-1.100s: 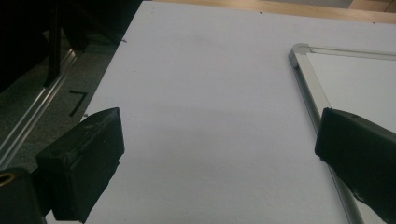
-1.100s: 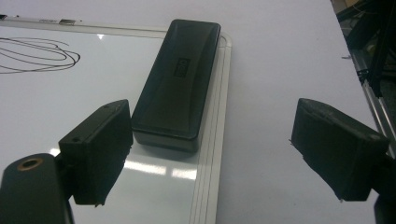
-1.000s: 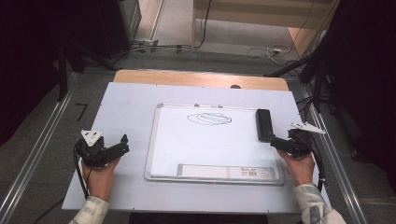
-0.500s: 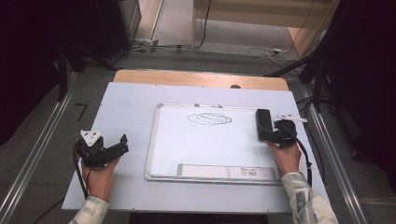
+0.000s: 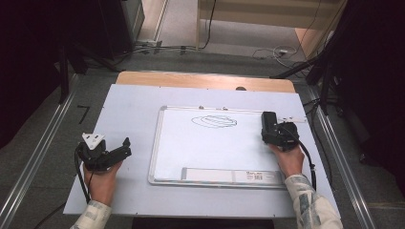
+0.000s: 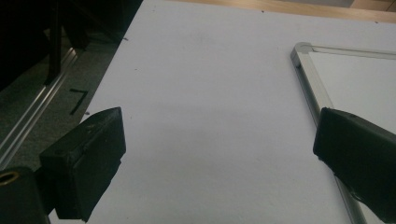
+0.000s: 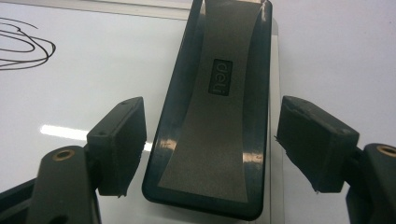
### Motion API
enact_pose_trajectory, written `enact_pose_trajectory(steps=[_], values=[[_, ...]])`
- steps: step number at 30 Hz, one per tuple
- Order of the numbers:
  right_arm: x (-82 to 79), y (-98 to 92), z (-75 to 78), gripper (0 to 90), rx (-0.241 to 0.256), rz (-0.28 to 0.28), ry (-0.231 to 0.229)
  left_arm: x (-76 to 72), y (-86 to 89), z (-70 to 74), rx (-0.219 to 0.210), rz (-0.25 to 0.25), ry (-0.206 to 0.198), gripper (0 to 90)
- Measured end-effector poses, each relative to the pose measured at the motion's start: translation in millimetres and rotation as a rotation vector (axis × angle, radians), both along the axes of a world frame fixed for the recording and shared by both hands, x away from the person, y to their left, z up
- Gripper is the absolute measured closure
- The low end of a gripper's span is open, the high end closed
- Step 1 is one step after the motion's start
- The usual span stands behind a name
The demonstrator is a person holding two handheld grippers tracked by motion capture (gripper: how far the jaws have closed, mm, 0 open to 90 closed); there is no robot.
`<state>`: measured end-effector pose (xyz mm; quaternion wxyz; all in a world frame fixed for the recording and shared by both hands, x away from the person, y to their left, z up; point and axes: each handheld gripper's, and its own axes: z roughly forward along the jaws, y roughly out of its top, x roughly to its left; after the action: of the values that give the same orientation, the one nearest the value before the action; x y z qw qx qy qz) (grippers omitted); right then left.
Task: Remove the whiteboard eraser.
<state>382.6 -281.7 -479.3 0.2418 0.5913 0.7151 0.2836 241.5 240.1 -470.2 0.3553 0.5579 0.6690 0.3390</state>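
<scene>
The black eraser [image 7: 217, 107] — long, with a curved grey top — is lying on the right edge of the whiteboard [image 5: 210, 148], sitting between the spread jaws of the right gripper [image 7: 210, 149], which are not touching it.

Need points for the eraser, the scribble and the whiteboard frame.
eraser [image 7: 217, 126], right gripper view, middle of its grey top face.
scribble [image 5: 214, 121], high view, centre of the loops.
whiteboard frame [image 6: 312, 90], left gripper view, its metal side rail.
</scene>
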Motion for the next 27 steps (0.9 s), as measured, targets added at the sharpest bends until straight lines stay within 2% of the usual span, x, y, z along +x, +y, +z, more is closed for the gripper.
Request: enact_pose_trajectory(steps=[6, 13, 14, 21, 27], values=[[7.1, 1.2, 0.0, 25.0, 0.016, -0.022, -0.02, 0.0, 0.0, -0.1, -0.001, 0.003, 0.0, 2.9], [18.8, 5.3, 1.4, 27.6, -0.003, -0.035, -0.025, 0.0, 1.1, -0.6, -0.006, 0.009, -0.001, 3.0], [22.2, 5.1, 1.0, 29.0, 0.012, -0.04, -0.029, 0.0, 1.3, -0.7, -0.008, 0.008, -0.001, 3.1], [31.6, 3.4, 2.7, 30.1, 0.033, -0.061, -0.036, 0.3, 1.2, -0.8, -0.01, 0.006, 0.0, 3.2], [37.0, 5.7, 2.4, 31.7, 0.015, -0.06, -0.034, 0.3, 1.9, -1.1, -0.014, 0.011, 0.002, 3.2]])
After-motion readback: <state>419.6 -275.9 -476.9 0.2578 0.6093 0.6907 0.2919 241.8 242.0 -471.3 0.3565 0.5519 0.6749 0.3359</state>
